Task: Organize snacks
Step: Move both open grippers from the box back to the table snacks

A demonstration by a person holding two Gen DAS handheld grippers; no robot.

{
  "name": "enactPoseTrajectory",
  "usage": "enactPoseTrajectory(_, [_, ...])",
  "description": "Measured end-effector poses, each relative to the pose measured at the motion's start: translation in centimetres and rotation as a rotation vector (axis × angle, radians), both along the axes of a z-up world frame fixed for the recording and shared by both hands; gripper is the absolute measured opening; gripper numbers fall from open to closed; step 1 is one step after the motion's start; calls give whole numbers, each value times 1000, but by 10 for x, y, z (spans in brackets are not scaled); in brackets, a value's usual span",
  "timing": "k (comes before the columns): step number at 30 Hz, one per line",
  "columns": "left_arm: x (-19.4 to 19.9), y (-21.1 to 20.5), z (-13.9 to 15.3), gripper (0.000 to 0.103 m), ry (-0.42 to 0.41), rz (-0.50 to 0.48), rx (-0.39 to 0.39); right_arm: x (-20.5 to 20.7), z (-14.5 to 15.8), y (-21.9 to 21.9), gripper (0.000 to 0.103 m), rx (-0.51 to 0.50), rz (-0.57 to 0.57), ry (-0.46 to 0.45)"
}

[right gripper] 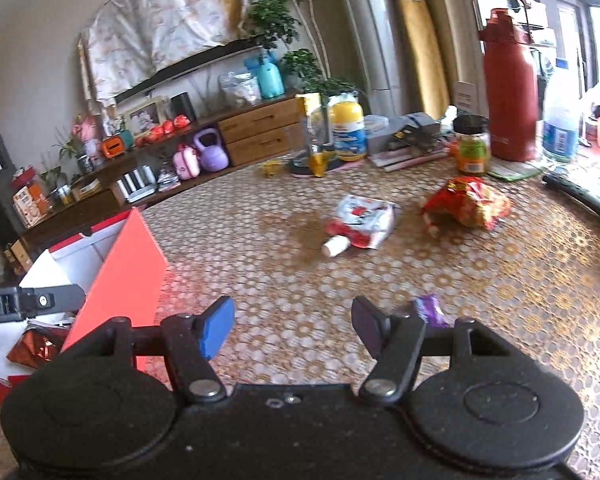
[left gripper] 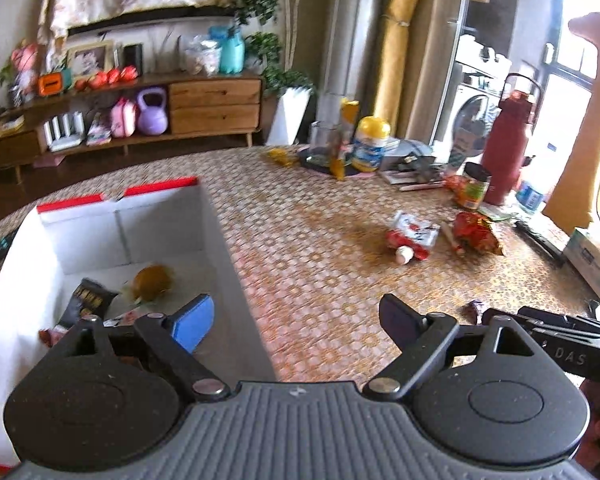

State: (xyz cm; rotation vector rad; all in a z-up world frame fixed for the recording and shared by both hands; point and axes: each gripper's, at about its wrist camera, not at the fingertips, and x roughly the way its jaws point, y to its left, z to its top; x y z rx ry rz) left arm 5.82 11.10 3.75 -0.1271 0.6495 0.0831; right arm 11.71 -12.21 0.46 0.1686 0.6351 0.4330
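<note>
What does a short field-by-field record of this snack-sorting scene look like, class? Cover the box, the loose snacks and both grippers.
surface: patterned tablecloth
box: red and white box, open, at the table's left
in box: black packet, round brown snack
loose on table: white and red pouch, red and gold bag, small purple wrapper
left gripper: open, empty, at the box's right wall
right gripper: open, empty, over the cloth, purple wrapper just right of it
</note>
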Motion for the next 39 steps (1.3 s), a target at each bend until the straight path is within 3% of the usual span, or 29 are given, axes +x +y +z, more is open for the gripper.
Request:
enactPoseTrajectory(23, [31,-71,-18,91,-3,-122,23,9,-36,-49,65,-24,-128,27])
enactPoseTrajectory(39, [63,-94,-41,91,7,-154,25,26,-56,-52,65,-58,-143,4])
